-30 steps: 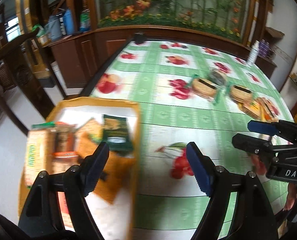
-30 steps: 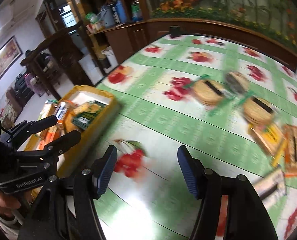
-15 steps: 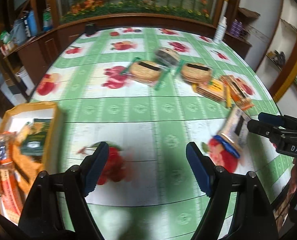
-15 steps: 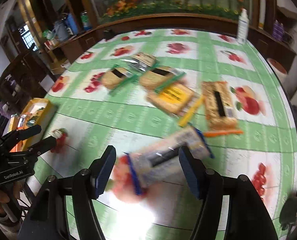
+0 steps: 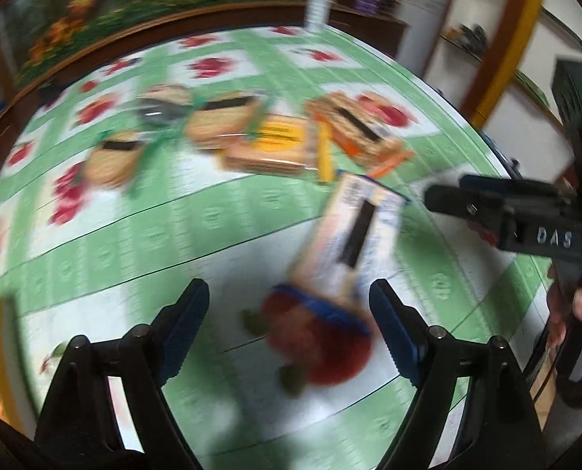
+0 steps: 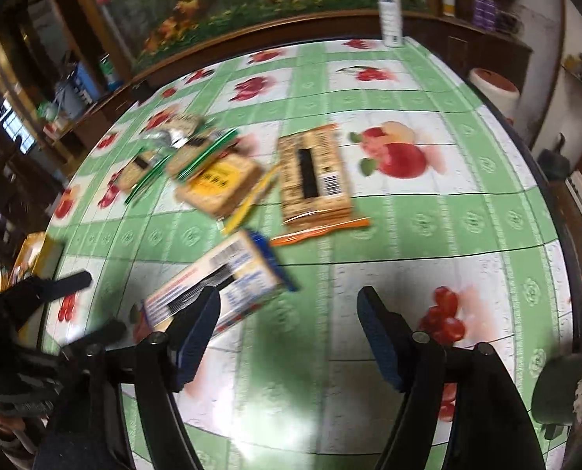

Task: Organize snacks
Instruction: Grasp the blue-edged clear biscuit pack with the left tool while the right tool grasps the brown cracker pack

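Two hand-held grippers spread, empty, jaws just widening.
Left hand-held gripper (image 5: 289, 331) risks pushing the blue-edged cracker pack (image 5: 347, 243) across the bench (image 5: 154, 235); right hand-held gripper (image 6: 289, 338) beside it.

Daylight indoors, fairly bright. Motion blur smears the left wrist view heavily: the snack packs (image 5: 267, 145) and the tabletop (image 5: 181, 219) print are streaked, while the jaws stay sharp. The right wrist view is clearer, softening toward its left side. A white glare patch lies on the tabletop (image 6: 428, 227) near the bottom of each view. Soft shadows fall beneath the jaws. Fisheye curvature bends the edges, and the corners go black.
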Available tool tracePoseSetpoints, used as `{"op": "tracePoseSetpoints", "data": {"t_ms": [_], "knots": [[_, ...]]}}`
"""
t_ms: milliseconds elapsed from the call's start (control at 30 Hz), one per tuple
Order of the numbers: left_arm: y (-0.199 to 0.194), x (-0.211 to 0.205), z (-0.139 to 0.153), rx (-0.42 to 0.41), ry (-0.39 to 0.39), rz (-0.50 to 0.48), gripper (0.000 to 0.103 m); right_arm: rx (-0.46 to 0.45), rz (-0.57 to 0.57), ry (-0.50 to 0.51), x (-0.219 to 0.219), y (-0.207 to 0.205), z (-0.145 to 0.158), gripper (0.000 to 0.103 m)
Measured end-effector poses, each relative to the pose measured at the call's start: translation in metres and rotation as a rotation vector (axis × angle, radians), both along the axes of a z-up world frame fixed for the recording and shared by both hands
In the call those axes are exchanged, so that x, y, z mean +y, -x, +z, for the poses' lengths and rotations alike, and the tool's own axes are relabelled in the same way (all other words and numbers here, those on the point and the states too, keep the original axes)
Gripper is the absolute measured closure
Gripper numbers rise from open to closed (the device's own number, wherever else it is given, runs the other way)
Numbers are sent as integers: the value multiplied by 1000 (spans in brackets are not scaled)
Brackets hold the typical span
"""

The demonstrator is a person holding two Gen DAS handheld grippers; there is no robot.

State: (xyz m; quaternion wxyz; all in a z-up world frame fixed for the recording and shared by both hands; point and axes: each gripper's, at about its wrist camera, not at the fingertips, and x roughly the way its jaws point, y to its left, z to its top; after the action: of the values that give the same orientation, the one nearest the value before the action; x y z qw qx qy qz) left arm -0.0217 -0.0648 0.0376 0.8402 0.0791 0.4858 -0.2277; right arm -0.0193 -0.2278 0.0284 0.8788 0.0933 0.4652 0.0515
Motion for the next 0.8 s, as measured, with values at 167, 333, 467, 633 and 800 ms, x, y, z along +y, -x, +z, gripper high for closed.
{"op": "tracePoseSetpoints", "data": {"t_ms": [167, 333, 467, 633, 800], "knots": [[-9, -31, -15, 30, -33, -61, 18, 5, -42, -4, -17, -8, -1, 27], [-23, -55, -30, 33, -91, -79, 17, 10, -64, 7, -27, -26, -1, 24], [-33, -62, -33, 15, -102, -73, 16, 9, -65, 26, -28, -41, 0, 24], [-37, -54, -29, -10, -87, -59, 37, 21, -39, 86, -17, -67, -3, 24], [-39, -34, -27, 2, -86, -25, 42, 48, 5, 161, -1, -93, -13, 24]]}}
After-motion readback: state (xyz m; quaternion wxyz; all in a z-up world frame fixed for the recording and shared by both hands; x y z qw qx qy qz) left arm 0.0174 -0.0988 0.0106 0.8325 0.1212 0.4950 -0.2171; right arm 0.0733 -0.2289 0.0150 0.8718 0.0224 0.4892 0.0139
